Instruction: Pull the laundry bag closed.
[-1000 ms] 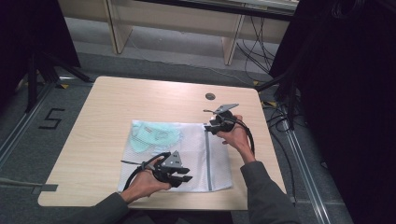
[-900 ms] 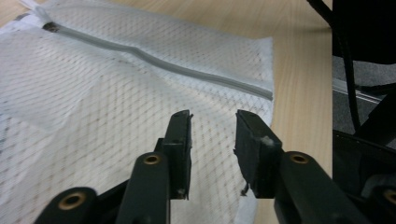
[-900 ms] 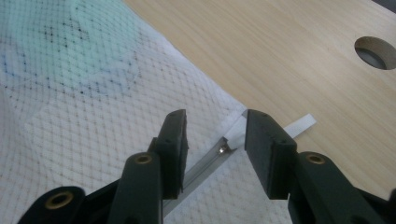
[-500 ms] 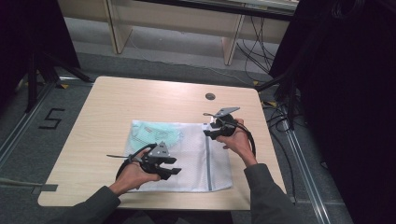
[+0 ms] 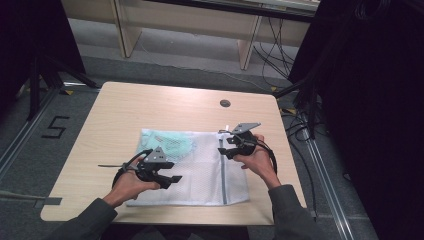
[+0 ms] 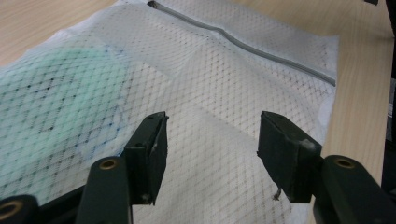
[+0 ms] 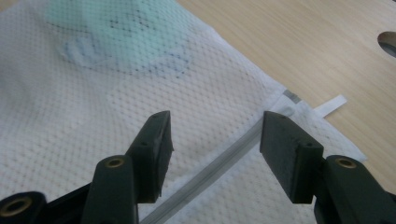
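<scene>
Now my left tool (image 5: 167,179) hangs over the near-left part of the white mesh bag (image 5: 200,170), jaws just opened and released, nothing between them; my right tool (image 5: 226,146) is released too, jaws widening over the grey zipper (image 7: 219,163); the bag lies flat on the counter (image 5: 150,110), green cloth (image 5: 172,142) inside.

A pale wooden surface (image 5: 150,107) is seen, with a small round hole (image 5: 225,103) set near its far edge. A white mesh bag (image 5: 200,175) is laid flat on its near half, zip (image 5: 223,172) closed, something mint green (image 5: 172,142) showing through the mesh.
</scene>
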The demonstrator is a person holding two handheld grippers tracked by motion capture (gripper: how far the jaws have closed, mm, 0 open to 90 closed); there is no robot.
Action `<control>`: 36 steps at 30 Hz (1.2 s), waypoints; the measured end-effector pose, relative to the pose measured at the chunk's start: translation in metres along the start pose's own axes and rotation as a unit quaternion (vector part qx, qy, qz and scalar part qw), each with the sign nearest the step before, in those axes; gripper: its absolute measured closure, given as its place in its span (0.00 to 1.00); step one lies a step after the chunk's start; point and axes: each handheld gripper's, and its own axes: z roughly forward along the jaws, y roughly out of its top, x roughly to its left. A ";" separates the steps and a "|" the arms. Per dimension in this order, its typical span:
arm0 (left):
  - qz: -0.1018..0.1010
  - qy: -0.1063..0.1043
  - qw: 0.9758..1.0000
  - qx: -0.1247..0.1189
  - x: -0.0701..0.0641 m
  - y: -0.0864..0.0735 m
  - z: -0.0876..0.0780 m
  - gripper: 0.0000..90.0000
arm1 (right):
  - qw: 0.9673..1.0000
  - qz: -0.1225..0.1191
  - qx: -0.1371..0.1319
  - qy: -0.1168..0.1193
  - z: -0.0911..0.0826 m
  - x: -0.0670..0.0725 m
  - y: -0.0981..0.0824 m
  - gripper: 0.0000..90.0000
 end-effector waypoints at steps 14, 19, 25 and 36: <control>-0.012 0.010 1.000 -0.013 0.005 -0.010 -0.020 0.41 | 1.000 -0.012 -0.006 0.021 -0.014 0.022 -0.015 0.46; -0.025 0.020 0.999 -0.009 0.004 -0.016 -0.030 0.39 | 1.000 0.001 -0.010 0.023 -0.023 0.030 -0.026 0.43; -0.024 0.022 0.999 -0.017 0.002 -0.020 -0.042 0.37 | 1.000 0.005 -0.003 0.027 -0.039 0.039 -0.047 0.42; -0.027 0.029 0.999 -0.014 -0.003 -0.027 -0.053 0.35 | 0.999 0.025 0.014 0.022 -0.054 0.057 -0.080 0.39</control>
